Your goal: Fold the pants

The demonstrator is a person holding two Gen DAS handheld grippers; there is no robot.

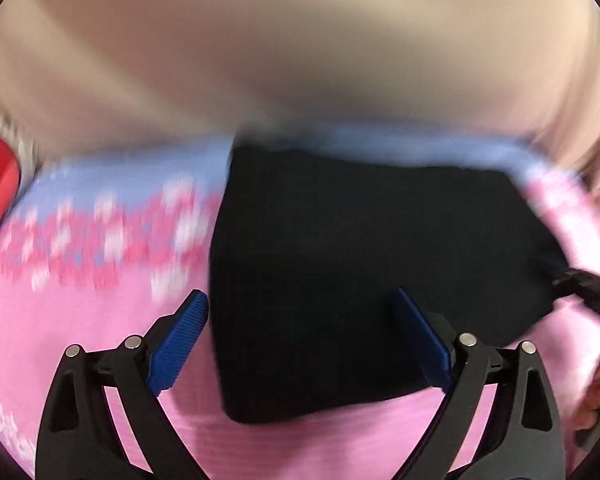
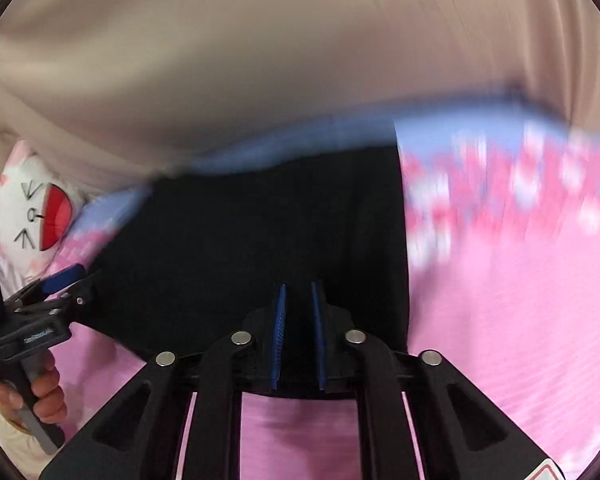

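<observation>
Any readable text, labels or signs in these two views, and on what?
None can be read.
Small pale lettering on the left gripper body: too small and blurred.
Red-edged sticker on the right gripper frame: cut off at the picture's edge.
The pillow carries only a drawn cartoon face.

The pants (image 1: 360,280) lie folded on the bedspread (image 1: 80,320), which spreads out on both sides of them and in front. Behind the bedspread hangs a curtain (image 1: 300,40). A pillow (image 2: 36,208) lies at the far left edge of the bedspread, near the curtain. The left gripper (image 1: 300,320) hangs over the near left corner of the pants, one finger on each side of their left edge. The right gripper (image 2: 298,312) is at the near edge of the pants, further right.
</observation>
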